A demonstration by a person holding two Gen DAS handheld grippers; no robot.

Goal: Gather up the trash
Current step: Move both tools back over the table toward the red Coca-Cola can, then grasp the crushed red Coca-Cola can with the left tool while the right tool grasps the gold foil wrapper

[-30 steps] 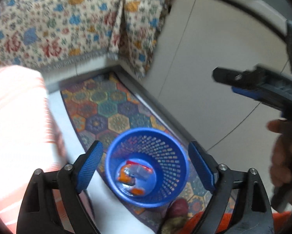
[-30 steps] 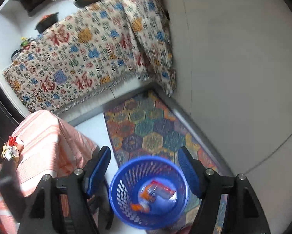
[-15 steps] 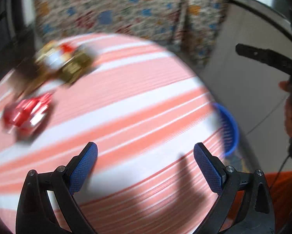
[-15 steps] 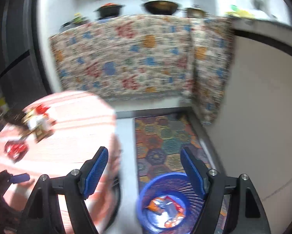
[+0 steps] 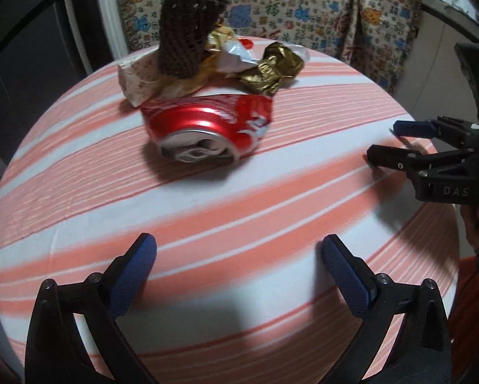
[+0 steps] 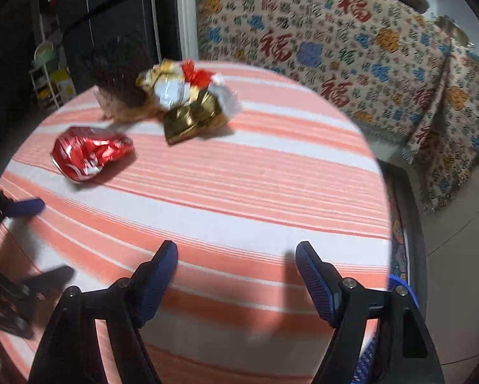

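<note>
A crushed red soda can (image 5: 207, 131) lies on the round table with the orange-and-white striped cloth (image 5: 226, 211); it also shows in the right wrist view (image 6: 89, 153). Behind it lies a pile of trash: a gold foil wrapper (image 5: 271, 70), a black foam net (image 5: 188, 35) and white crumpled paper (image 5: 140, 83). The pile also shows in the right wrist view (image 6: 181, 102). My left gripper (image 5: 237, 268) is open and empty, hovering over the table short of the can. My right gripper (image 6: 236, 272) is open and empty over the table's right side.
A blue mesh bin (image 6: 399, 291) stands on the floor by the table's right edge, mostly hidden. A patterned rug (image 6: 397, 246) lies beside it. A sofa with a patterned cover (image 6: 335, 44) stands behind the table. Dark cabinets (image 6: 95, 16) are at the far left.
Both grippers have swung up from the bin on the floor to the table. The left one has moved in closer to the can. Both stay open.
</note>
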